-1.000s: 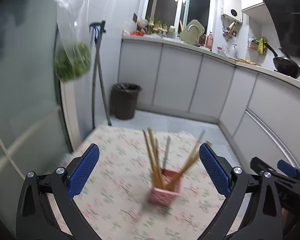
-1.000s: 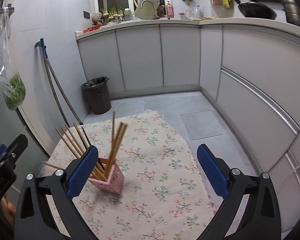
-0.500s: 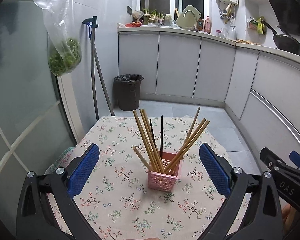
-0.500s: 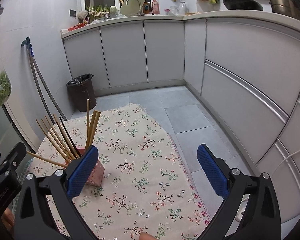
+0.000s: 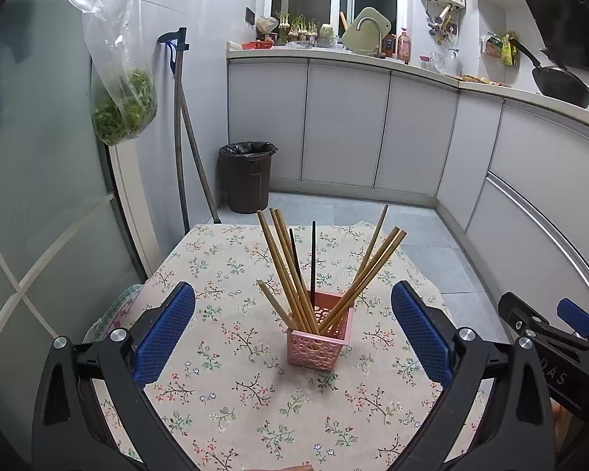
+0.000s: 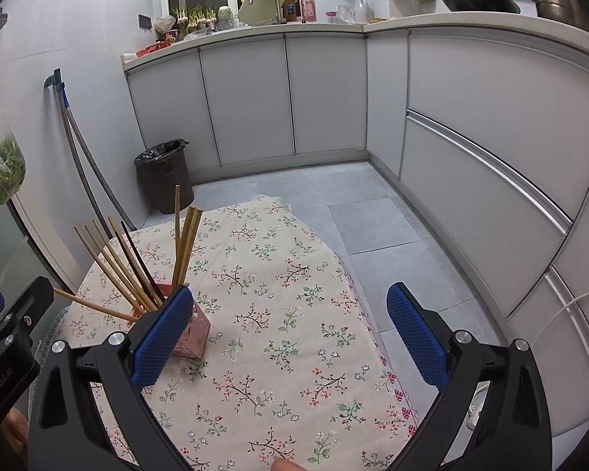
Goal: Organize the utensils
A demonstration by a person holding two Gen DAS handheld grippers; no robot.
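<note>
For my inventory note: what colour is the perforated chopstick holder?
Pink; the chopstick holder shows best in the left wrist view.

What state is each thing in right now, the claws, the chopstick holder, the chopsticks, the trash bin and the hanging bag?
Left claw: open, empty.
Right claw: open, empty.
Pink perforated plastic holder: upright on the floral tablecloth.
Light wooden chopsticks: standing in the holder, fanned out, leaning.
Two thin black chopsticks: standing in the holder, near upright.
Dark lined trash bin: upright, lidless.
Clear plastic bag of greens: hanging.
</note>
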